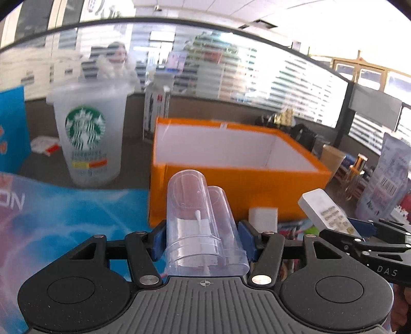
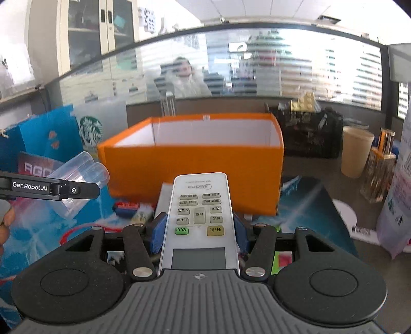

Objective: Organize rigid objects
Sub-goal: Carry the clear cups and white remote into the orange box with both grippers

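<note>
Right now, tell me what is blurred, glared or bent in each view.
Left wrist view: the cup and the room behind it are smeared, the windows at upper right blow out white, and the clear case in the tongs stays fairly sharp. Right wrist view: the remote reads crisply, the orange box is soft-edged, and the fisheye bows the partition's top rail.

From my remote seat I see a glass partition (image 2: 257,64) with striped blinds behind it, bright daylight washing out windows (image 1: 372,77) at right, white panelled ceiling (image 2: 257,12), pale cabinet (image 2: 84,33) at left, dark tabletop (image 1: 46,164).
</note>
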Available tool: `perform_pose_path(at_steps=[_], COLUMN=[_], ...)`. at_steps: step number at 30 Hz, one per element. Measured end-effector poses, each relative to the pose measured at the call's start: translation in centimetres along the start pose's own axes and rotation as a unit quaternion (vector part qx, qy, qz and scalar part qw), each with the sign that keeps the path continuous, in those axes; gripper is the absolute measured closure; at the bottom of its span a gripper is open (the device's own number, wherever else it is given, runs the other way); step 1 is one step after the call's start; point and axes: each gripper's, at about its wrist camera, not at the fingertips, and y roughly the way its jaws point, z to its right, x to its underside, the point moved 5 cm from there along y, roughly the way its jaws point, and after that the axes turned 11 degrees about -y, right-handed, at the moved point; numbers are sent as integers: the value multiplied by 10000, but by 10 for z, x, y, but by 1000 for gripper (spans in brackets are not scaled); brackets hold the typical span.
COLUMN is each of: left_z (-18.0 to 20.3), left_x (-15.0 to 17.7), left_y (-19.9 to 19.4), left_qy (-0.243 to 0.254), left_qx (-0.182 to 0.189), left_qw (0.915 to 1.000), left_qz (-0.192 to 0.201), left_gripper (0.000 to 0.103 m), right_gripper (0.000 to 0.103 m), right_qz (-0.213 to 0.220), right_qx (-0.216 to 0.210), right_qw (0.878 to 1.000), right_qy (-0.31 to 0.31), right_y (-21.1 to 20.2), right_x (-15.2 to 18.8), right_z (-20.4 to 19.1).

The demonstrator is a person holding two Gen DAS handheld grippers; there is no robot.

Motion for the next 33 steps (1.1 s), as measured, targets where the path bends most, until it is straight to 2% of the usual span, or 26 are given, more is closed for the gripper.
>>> perform_pose_path(at_steps=[11, 17, 21, 26, 33], left_z=[27, 40, 44, 45, 24], left_x=[-62, -95, -116, -127, -102], left_y=[3, 21, 45, 89, 149], left_qy=[169, 231, 164, 129, -130], left_qx=[83, 91, 92, -165, -406], left_qw=[9984, 9980, 9991, 9998, 9947], left_qz=[537, 579, 371, -5, -936], left_gripper=[46, 46, 46, 46, 46], right_gripper=[52, 52, 52, 52, 52], right_qz=[587, 671, 607, 357, -348], right_qx=[0, -59, -12, -82, -81], right_qw=[9982, 9975, 9979, 9992, 9993], right_qy=[-133, -214, -244, -139, -86], right_y=[6, 27, 48, 83, 130], right_x=[-63, -98, -119, -130, -110], right_z=[15, 30, 44, 56, 62])
